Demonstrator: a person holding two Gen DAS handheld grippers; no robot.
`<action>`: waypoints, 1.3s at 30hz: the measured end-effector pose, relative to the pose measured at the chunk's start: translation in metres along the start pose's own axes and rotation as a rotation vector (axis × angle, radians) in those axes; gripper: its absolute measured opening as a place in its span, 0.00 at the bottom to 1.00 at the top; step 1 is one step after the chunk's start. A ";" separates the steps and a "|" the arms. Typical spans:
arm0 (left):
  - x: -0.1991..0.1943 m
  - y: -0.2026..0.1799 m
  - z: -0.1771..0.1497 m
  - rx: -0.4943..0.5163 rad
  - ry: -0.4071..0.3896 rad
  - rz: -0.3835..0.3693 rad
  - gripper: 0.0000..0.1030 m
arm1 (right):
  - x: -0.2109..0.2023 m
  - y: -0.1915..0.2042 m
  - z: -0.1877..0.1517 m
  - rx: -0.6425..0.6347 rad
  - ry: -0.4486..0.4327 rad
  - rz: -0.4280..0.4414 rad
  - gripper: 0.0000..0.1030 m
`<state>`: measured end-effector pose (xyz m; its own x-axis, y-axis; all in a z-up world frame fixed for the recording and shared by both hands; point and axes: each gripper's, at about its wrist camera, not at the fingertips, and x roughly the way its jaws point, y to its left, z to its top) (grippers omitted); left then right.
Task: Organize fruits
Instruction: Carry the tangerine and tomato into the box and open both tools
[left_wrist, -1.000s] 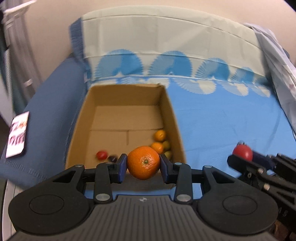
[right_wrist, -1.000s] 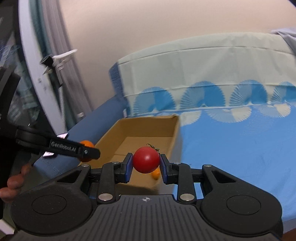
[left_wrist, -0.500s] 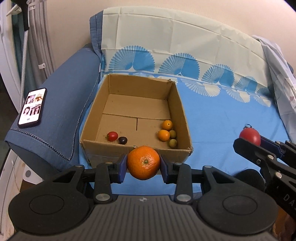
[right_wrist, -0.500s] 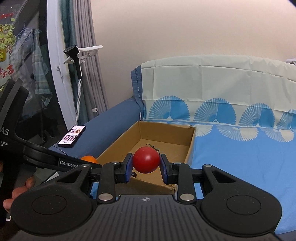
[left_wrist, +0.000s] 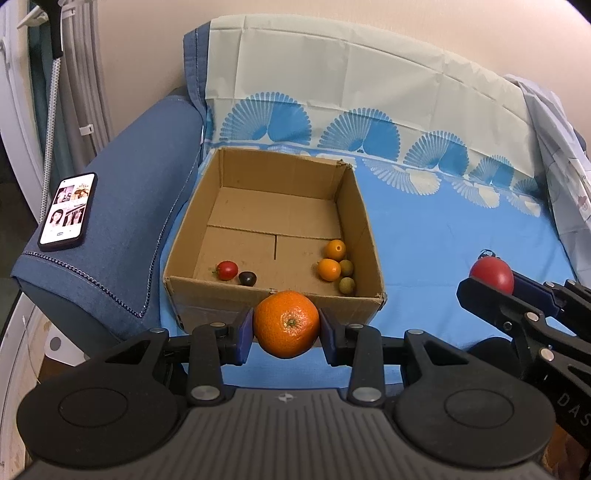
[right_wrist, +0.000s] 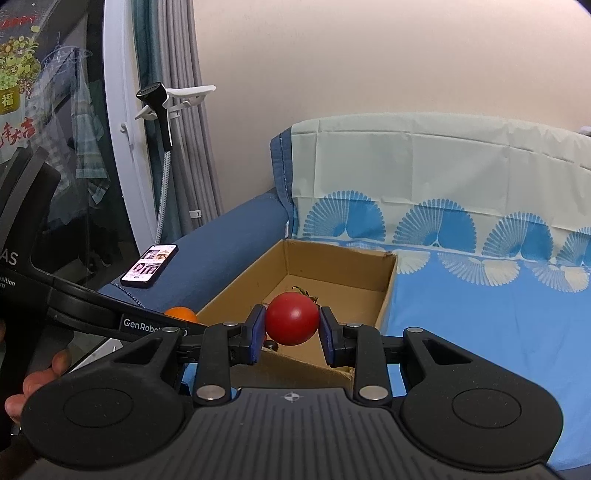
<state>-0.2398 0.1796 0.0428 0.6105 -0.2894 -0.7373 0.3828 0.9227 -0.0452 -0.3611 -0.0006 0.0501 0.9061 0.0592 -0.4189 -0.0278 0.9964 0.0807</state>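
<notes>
— Blue fan-patterned sheeting (left_wrist: 443, 236) is seen spread over a sofa seat, with a cream wall behind. What is set on it?

— An open cardboard box (left_wrist: 364, 229) is placed on the sheet, beside the blue armrest (left_wrist: 133, 206), on which a phone (left_wrist: 68, 208) is laid, screen lit.

— What is kept inside the box?

— A small red tomato (left_wrist: 226, 270) and a dark fruit (left_wrist: 247, 278) are found near the front wall at the left. Two small orange fruits (left_wrist: 328, 269) and two greenish ones (left_wrist: 347, 285) are gathered in the front right corner.

— How are the tongs found?

— The left tongs (left_wrist: 286, 326) are pinched on an orange (left_wrist: 286, 324), held just before the box's near wall. The right tongs (right_wrist: 291, 325) are pinched on a red tomato (right_wrist: 292, 318), its stem turned away from the camera; it is held out to the right of the box, above the sheet.

— Is a person seen?

— Only fingers (right_wrist: 27, 384) are seen at the left tool's handle, in the right wrist view.
</notes>
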 end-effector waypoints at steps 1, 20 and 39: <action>0.001 0.000 0.000 0.000 0.003 0.000 0.40 | 0.001 -0.001 0.000 0.001 0.004 0.000 0.31; 0.055 0.018 0.020 -0.027 0.067 0.027 0.40 | 0.052 -0.012 -0.002 0.011 0.111 -0.016 0.31; 0.154 0.051 0.076 -0.048 0.141 0.103 0.40 | 0.164 -0.028 0.007 0.032 0.209 -0.005 0.31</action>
<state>-0.0736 0.1632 -0.0217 0.5402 -0.1568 -0.8268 0.2877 0.9577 0.0063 -0.2090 -0.0195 -0.0144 0.7986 0.0690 -0.5979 -0.0072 0.9944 0.1052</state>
